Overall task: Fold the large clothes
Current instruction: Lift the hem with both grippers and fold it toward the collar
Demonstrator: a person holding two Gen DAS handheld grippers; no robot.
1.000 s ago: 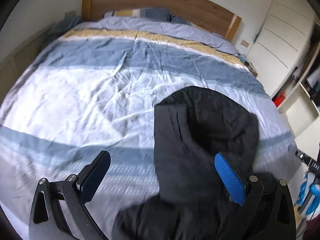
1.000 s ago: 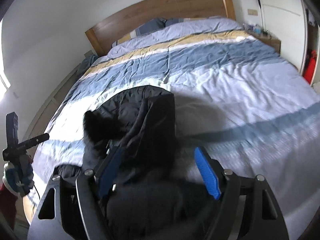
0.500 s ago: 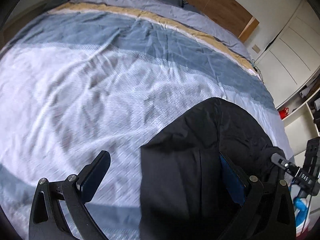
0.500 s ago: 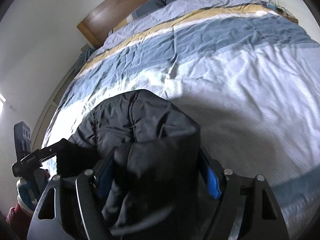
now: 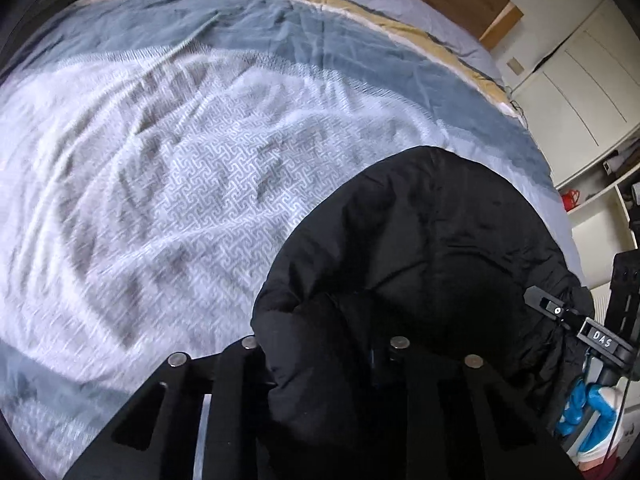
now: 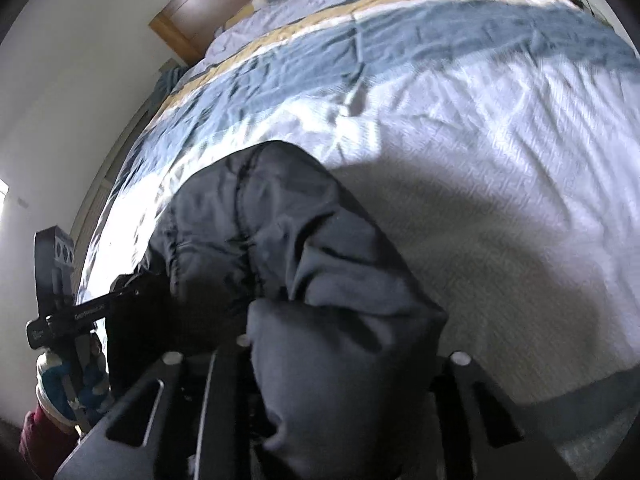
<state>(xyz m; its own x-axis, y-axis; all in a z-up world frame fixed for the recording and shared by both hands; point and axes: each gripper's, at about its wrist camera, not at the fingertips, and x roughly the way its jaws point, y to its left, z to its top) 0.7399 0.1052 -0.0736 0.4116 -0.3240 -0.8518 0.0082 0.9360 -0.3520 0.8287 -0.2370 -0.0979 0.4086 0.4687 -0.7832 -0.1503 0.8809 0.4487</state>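
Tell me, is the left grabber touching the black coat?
Touching. In the left wrist view, the black coat bunches up between the closing jaws of the left gripper, with the fabric bulging over them and no gap showing.

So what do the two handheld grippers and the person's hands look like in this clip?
Both grippers are matte black, with slotted linkage arms and round silver pivot pins: left gripper, right gripper. The right one, seen from the left camera, carries a small white "DAS" label. Each hand wears a blue-and-white glove; a dark red sleeve shows at the left wrist.
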